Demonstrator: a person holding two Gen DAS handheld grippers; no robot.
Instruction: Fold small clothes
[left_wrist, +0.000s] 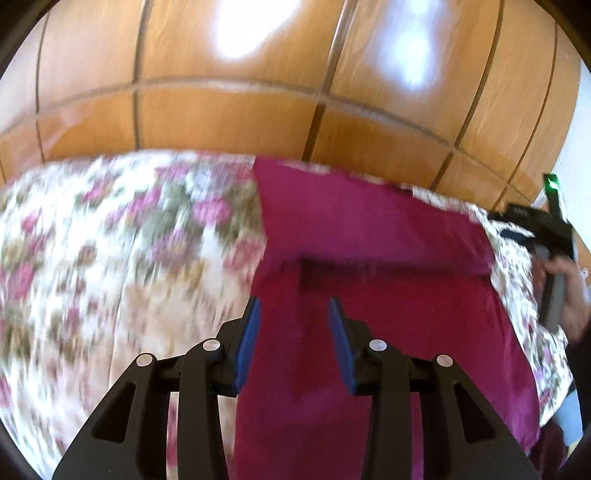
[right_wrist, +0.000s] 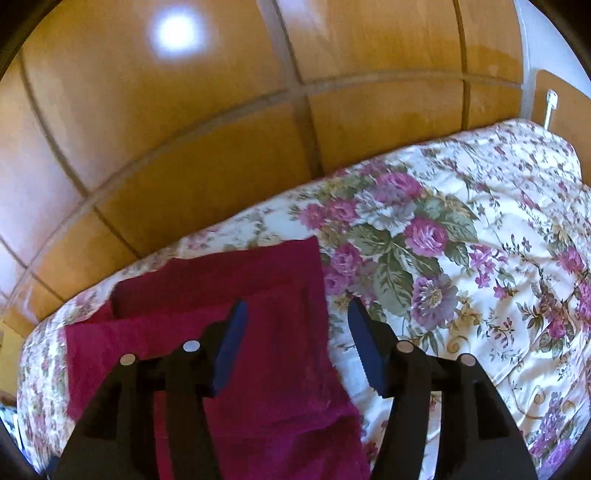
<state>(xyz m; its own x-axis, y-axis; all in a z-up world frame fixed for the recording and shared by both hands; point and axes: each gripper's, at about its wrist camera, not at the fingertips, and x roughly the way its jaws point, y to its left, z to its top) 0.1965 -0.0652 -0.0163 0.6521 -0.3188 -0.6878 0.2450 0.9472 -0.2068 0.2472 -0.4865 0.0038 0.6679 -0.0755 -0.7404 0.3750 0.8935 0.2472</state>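
Left gripper (left_wrist: 294, 308) at lower centre of its frame, jaws part open, nothing pinched. Right gripper (right_wrist: 297, 308) lower centre, jaws parted wider, empty. A hand (left_wrist: 570, 295) grips a handle at right edge.

Legible text, labels, brands, numbers, signs: none. In the left wrist view, a faint pale marking sits on the black casing (left_wrist: 524, 214) at the right edge, too small and blurred to read. No print shows in the right wrist view.
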